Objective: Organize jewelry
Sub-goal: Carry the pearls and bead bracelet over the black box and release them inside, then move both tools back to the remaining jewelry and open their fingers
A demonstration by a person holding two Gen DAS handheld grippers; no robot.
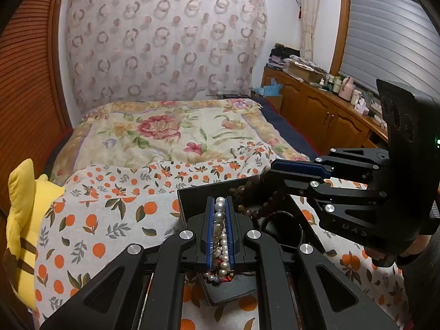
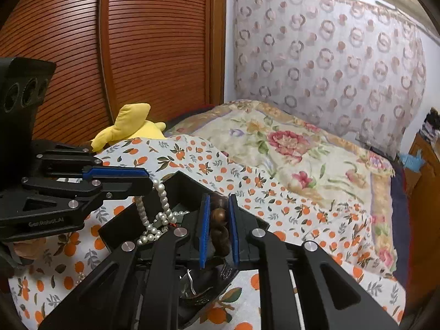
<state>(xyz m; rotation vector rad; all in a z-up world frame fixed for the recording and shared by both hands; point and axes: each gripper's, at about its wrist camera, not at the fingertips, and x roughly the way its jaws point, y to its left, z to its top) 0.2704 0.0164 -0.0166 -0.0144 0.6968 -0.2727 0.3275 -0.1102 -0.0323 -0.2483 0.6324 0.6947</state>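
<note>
Left tool [image 1: 220,203]: its blue pads are clamped on a pearl necklace [image 1: 220,217]. The strand runs up between the pads at the lower centre of the left wrist view, and the loose part bunches below them together with a small red piece. In the right wrist view the same tool [image 2: 145,177] enters from the left edge, and the pearls [image 2: 162,200] hang down from its tips in loops toward the black jewelry box [image 2: 181,181].

Right tool [image 2: 219,200]: its pads are clamped on a string of brown wooden beads [image 2: 219,214]. The beads sit stacked between the pads at the centre of the frame. In the left wrist view this tool [image 1: 271,169] reaches in from the right edge, and the brown beads [image 1: 247,198] drape from its tips over the far rim of the box [image 1: 198,192].

The box lies open on an orange-print sheet [image 1: 110,206] spread over the bed. A dark round item lies inside the box, at the lower right of centre in the left view; what it is cannot be told.

A floral quilt [image 1: 165,129] covers the bed beyond the sheet. A yellow plush toy [image 1: 24,206] rests at the left edge of the left view. A wooden cabinet [image 1: 316,110] carrying small items stands at the right.
</note>
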